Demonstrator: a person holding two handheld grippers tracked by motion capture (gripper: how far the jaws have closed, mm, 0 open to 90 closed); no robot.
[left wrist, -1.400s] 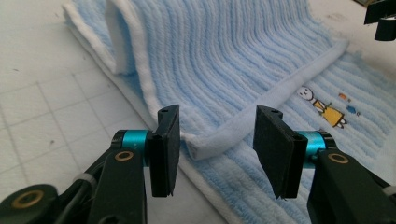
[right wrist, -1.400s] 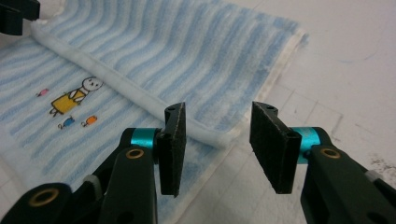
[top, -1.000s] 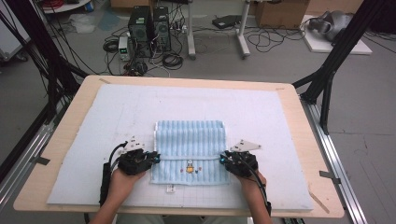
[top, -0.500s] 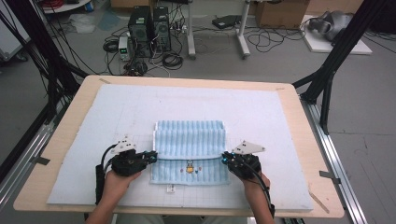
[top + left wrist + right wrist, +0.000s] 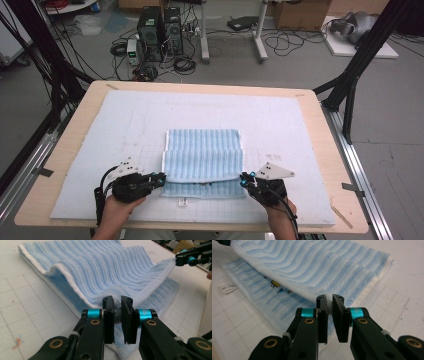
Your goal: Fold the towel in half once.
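**Both claws pinch the towel's lifted fold near the front edge**

Near the surface's front edge, the left claw [image 5: 161,179] is pressed together on one end of the raised fold of the light-blue striped terry towel [image 5: 204,154]. The right claw [image 5: 243,179] pinches the fold's other end. The towel lies on the white gridded foam mat [image 5: 100,130] at the middle of the surface [image 5: 310,107], and its lower layer lies flat beneath the fold.
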